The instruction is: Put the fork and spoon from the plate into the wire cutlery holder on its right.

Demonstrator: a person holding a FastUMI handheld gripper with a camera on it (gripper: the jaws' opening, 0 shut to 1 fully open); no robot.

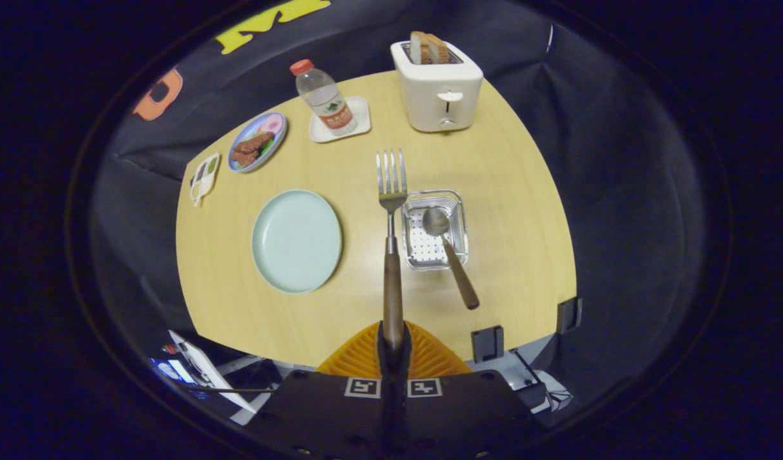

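While the hand-held gripper [393, 342] sits low at centre frame, its two fingers are pressed together on the brown wooden handle of the fork [391, 211], pinching it. Fork runs straight up the frame from the fingers: slim dark handle, then a shiny metal neck and four long tines, held above the counter [506, 191].

Wire cutlery holder [434, 229] lies just right of the fork's neck: small square basket of bright wire, perforated pale floor visible inside. Spoon [447, 252] already in it, polished bowl down inside the basket, brown wooden handle leaning out over the near rim toward lower right.

Plate [296, 240], left of centre: round, pale mint, smooth with a shallow raised rim, nothing on it.

Counter is light wood-grain, smooth, with a curved outline in this fisheye view.

Other things, upper half of frame:
- Toaster [437, 86], top centre-right: cream, boxy with rounded corners, two bread slices standing in the slot, lever on the front.
- Water bottle [322, 97], top centre-left: clear plastic, red cap, standing on a white square coaster [360, 121].
- Small patterned dish [258, 141], upper left, holding brown food pieces.
- White divided tray [204, 177] at the counter's left edge.

Two dark brackets [488, 342] clip the near counter edge at lower right. Nothing lies between fork and holder.
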